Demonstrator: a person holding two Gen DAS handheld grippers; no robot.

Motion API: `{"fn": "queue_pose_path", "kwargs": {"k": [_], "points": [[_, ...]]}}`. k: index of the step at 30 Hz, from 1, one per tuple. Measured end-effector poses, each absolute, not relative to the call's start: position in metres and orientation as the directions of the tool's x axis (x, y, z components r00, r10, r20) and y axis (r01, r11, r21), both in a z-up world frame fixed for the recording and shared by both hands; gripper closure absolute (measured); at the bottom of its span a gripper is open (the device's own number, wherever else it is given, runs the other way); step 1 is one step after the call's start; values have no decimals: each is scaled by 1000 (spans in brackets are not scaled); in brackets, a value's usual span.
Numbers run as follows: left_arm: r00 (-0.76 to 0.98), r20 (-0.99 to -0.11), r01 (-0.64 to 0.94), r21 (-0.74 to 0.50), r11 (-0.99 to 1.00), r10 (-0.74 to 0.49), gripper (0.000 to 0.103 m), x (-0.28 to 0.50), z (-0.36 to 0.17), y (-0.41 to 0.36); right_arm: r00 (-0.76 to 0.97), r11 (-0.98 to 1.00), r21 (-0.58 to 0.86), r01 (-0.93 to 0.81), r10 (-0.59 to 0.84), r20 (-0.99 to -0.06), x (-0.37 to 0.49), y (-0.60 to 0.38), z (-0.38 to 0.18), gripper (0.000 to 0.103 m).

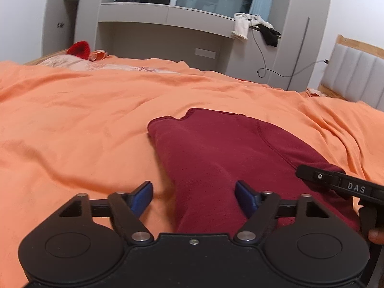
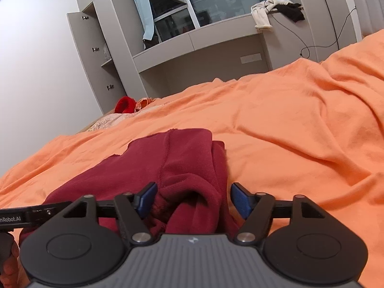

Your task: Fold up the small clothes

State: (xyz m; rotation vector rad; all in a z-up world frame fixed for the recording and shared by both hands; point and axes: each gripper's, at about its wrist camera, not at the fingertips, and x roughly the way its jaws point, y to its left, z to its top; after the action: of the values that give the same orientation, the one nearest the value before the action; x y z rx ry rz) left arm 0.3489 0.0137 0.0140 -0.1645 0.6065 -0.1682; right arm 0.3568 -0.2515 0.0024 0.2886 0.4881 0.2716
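Observation:
A dark red garment lies partly folded on the orange bedsheet. My left gripper is open, its blue pads on either side of the garment's near left edge. The right gripper's black body shows at the right of the left wrist view. In the right wrist view the garment lies bunched, with a raised fold near the jaws. My right gripper is open around that fold, not closed on it. The left gripper's body shows at the left edge.
A bright red item and pale patterned cloth lie at the bed's far end. A grey desk and shelf unit stands beyond, with white and black clothes on its ledge. A padded headboard is at the right.

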Motion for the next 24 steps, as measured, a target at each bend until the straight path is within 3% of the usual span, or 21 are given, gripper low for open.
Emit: {"fn": "queue_pose_path", "kwargs": {"k": [5,10,17,24], "points": [[828,-534,63,-208,976,-168,2,338,23,18,878,927,317,-202,315,-360,333,-255,12,9],[880,-460,40,-185,982,-123,1,310,42,15,911,940,266,-212,289,-296,301,-258,29,1],[941,-325,62,-105,993,-93,1,247,59,2,956,961,152,-232,255,-146,236,-253,54,0],[967,-247,50,-56,997,-62,1,181,57,-7,974,968,126,-218,223,-34,167,-255,62,0]]}}
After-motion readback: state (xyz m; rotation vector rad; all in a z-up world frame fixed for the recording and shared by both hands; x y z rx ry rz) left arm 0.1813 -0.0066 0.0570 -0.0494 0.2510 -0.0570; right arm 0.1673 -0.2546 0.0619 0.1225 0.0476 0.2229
